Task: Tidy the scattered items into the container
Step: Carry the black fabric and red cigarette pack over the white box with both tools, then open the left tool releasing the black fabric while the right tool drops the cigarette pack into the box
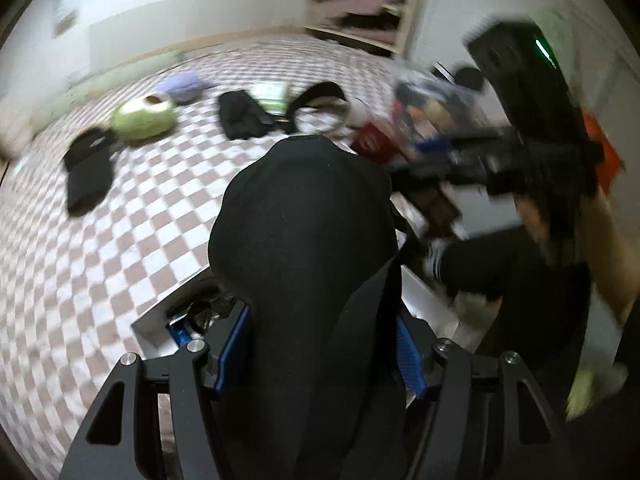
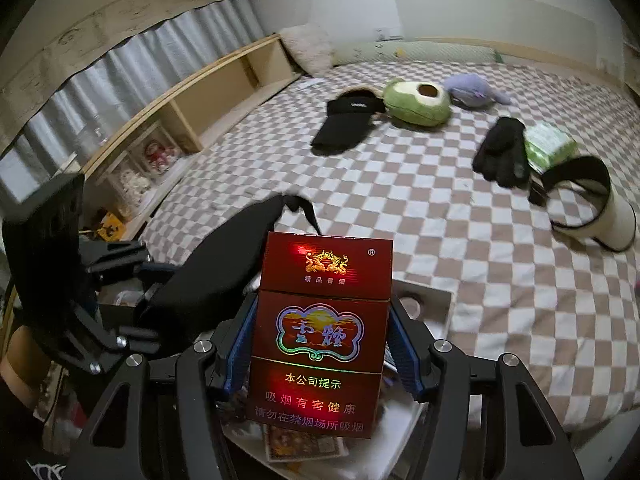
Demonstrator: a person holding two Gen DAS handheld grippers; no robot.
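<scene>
Gripping a red cigarette pack (image 2: 320, 332), the right gripper (image 2: 320, 344) hovers above the white container (image 2: 434, 304); left gripper (image 1: 316, 348) clamps black cloth (image 1: 304, 240). Cap (image 2: 348, 122), plush (image 2: 416, 102), glove (image 2: 502, 152) lie toward twelve o'clock.

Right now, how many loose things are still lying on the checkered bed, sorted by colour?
Black: 2, a cap and a glove
Green: 2, a plush toy and a packet
Purple: 1, a plush toy
Cream with black trim: 1, a tipped cylinder
Total: 6
</scene>
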